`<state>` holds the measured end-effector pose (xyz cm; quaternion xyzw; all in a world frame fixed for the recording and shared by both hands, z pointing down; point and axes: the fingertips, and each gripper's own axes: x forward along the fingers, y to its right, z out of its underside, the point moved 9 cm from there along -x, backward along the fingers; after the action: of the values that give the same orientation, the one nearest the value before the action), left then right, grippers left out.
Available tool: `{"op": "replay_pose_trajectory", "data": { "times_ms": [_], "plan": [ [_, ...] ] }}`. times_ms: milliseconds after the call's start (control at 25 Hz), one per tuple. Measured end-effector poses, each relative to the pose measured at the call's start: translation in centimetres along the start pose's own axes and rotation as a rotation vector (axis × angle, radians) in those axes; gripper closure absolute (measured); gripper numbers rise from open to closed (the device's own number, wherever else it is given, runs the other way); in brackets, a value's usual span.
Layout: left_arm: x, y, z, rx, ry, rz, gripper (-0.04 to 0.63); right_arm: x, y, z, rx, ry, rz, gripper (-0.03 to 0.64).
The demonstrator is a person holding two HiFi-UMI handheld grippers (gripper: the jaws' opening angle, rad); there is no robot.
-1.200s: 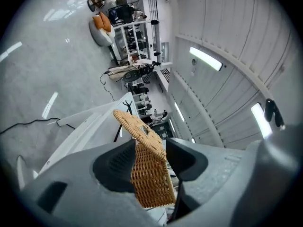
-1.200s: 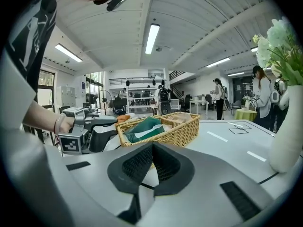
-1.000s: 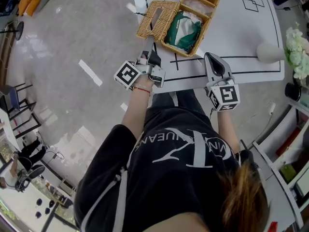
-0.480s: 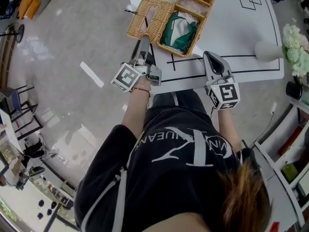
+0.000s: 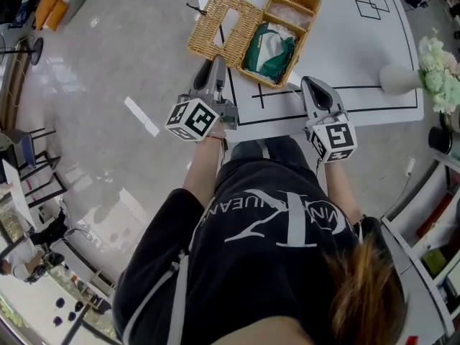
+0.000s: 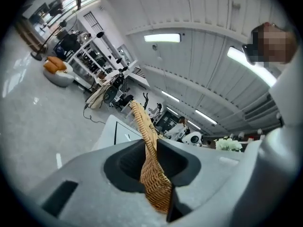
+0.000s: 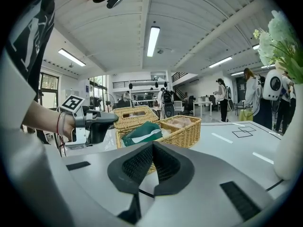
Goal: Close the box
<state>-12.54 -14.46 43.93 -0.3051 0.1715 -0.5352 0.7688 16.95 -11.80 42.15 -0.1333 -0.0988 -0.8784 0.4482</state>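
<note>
Seen from the head view, a woven tan wicker lid with a slot cut in it [image 5: 223, 24] lies flung open to the left, hanging past the edge of the white tabletop marked with black lines [image 5: 345, 56]; the left gripper [image 5: 218, 65] reaches up to its near edge. A second ago its jaws stood wide about that edge; now they are closing, and the left gripper view shows the wicker edge running between the dark pads and pinched where they meet. The lid has not lifted since then; it lies as flat as before. The grasp looks only just set, so the swing over the box is probably the step to come.

Just right of the lid sits the rectangular woven wicker box [image 5: 296, 2], open, with a green and white packet [image 5: 272, 49] in its nearer compartment and something pale in the farther one. Farther right, the right gripper [image 5: 317, 89] hovers at the tabletop's near edge, well apart from the box; its jaws are pressed together with nothing between them.
</note>
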Motion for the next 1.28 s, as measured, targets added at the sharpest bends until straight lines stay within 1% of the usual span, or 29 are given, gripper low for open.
{"op": "replay_pose_trajectory", "data": {
  "times_ms": [360, 760, 960, 1280],
  "plan": [
    [-0.1, 2.4, -1.0, 0.305, -0.068, 0.037, 0.538, 0.3, -0.2, -0.5, -0.004, 0.018, -0.016, 0.620],
    [0.0, 4.7, -1.0, 0.568, -0.135, 0.103, 0.561, 0.4, -0.4, -0.6, 0.011, 0.027, -0.014, 0.620],
    [0.1, 5.8, -0.6, 0.683, -0.169, 0.159, 0.563, 0.3, -0.5, -0.4, 0.017, 0.026, -0.009, 0.620],
    [0.4, 7.8, 1.0, 0.927, -0.271, 0.243, 0.531, -0.1, -0.7, -0.1, 0.031, 0.026, 0.005, 0.620]
  ]
}}
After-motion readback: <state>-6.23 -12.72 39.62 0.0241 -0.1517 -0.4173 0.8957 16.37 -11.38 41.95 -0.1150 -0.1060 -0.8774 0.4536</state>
